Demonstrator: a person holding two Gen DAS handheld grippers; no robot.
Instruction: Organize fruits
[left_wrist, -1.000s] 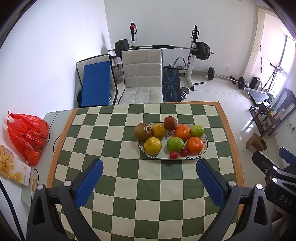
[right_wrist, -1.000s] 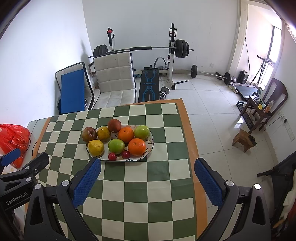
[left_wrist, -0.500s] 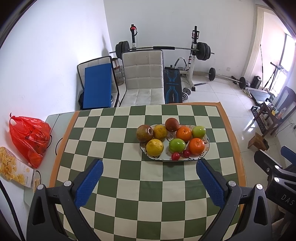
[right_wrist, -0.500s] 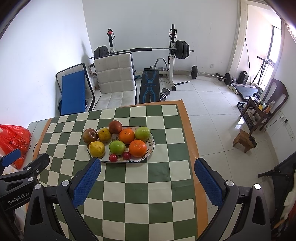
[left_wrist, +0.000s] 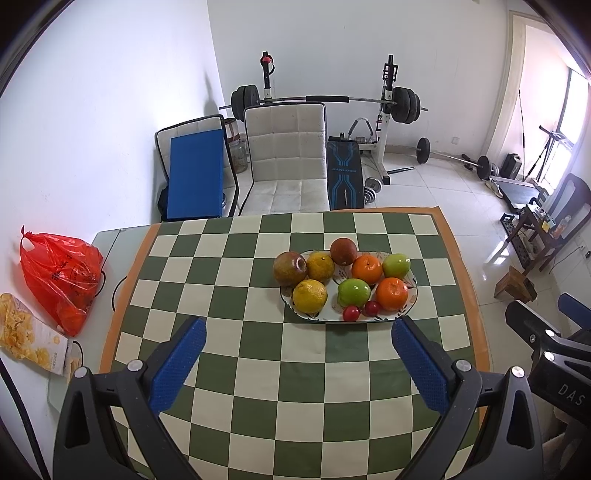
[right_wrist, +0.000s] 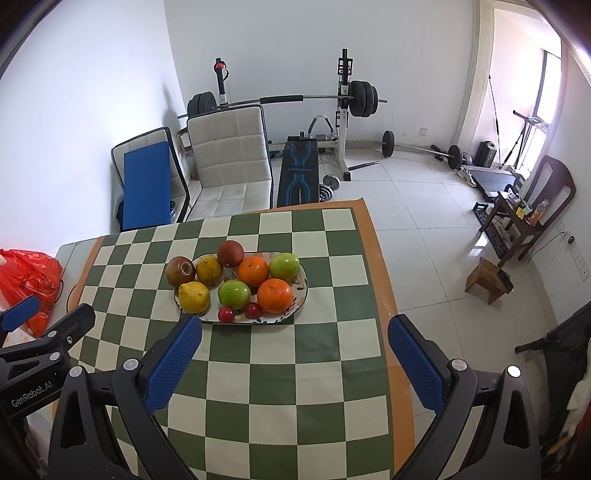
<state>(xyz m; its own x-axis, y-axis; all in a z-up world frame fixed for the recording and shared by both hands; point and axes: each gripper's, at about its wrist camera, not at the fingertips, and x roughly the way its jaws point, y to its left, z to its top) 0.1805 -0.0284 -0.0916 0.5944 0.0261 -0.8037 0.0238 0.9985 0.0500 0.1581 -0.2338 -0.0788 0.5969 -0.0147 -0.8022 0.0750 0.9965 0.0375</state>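
All fruits (left_wrist: 354, 291) sit together on plate (left_wrist: 413, 291) on table (left_wrist: 258, 369). Maybe sorted already, maybe waiting. Left hand-held gripper (left_wrist: 297, 363) and right hand-held gripper (right_wrist: 293, 360) wide open, empty.

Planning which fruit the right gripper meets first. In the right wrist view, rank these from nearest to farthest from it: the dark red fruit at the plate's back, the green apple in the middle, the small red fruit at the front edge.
1. Small red fruit, front edge of the plate, nearest the right gripper.
2. Green apple, mid-plate.
3. Dark red fruit, back rim, farthest.
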